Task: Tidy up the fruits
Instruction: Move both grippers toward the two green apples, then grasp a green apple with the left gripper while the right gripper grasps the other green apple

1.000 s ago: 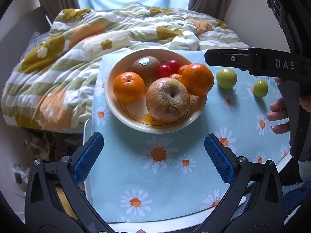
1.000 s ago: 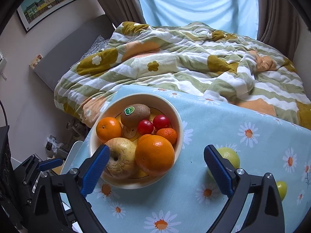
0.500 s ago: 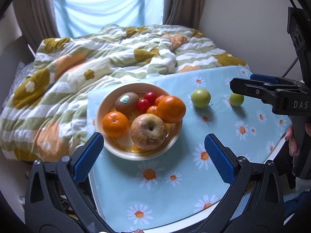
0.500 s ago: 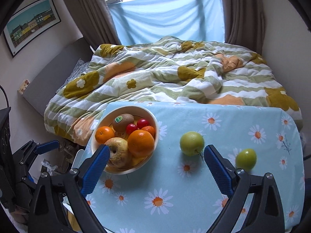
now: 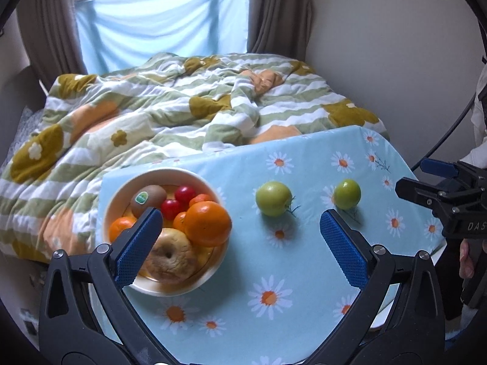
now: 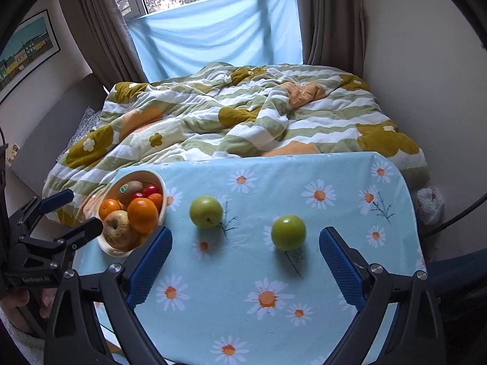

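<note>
A cream bowl (image 5: 117, 194) (image 6: 161, 182) on the table's left holds a big orange (image 5: 208, 223), a brownish apple (image 5: 170, 255), a kiwi (image 5: 148, 196), cherry tomatoes (image 5: 185, 194) and small oranges. Two green fruits lie loose on the cloth: a larger one (image 5: 273, 198) (image 6: 206, 212) nearer the bowl and a smaller one (image 5: 347, 194) (image 6: 288, 232) to its right. My left gripper (image 5: 240, 240) hovers open above the near edge, its left pad over the bowl. My right gripper (image 6: 245, 257) is open too, with the smaller green fruit just ahead between its pads.
The table (image 6: 334, 273) wears a light blue daisy cloth. Behind it lies a bed with a striped flowered quilt (image 6: 237, 112), then a window with blue fabric (image 6: 213, 42). A white bag (image 6: 430, 202) sits on the floor at the right. A person's hand (image 5: 465, 258) holds the other gripper.
Both grippers have pulled back and up from the bowl, so the whole table and both green fruits show. Both stay open. No fruit has moved.
</note>
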### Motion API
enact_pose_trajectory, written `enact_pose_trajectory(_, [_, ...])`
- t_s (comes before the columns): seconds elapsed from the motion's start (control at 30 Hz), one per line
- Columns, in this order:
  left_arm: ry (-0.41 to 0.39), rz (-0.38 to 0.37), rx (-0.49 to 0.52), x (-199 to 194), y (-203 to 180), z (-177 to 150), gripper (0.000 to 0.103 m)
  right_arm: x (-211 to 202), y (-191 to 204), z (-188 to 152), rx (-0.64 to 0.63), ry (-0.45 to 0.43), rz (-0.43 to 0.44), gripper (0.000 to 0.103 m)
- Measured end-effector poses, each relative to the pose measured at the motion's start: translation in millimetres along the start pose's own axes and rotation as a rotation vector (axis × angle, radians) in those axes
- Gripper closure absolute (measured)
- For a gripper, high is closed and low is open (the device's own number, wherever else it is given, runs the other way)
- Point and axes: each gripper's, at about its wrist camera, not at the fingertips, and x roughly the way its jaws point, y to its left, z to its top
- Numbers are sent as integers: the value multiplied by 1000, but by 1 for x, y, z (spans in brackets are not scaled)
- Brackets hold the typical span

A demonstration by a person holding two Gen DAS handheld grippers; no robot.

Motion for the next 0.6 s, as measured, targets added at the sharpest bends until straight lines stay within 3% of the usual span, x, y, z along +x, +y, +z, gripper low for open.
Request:
enact_pose_trajectory(0.4, [63, 30, -55, 83, -54, 8, 0, 56, -56, -11, -96, 65, 87, 6])
enact_pose_trajectory(0.5, [82, 43, -52, 106, -63, 8, 11, 69, -64, -15, -116, 74, 108, 6])
enact_pose_trajectory(0.6, [97, 73, -42, 126, -69, 6, 12, 81, -68, -19, -138, 93, 128, 6])
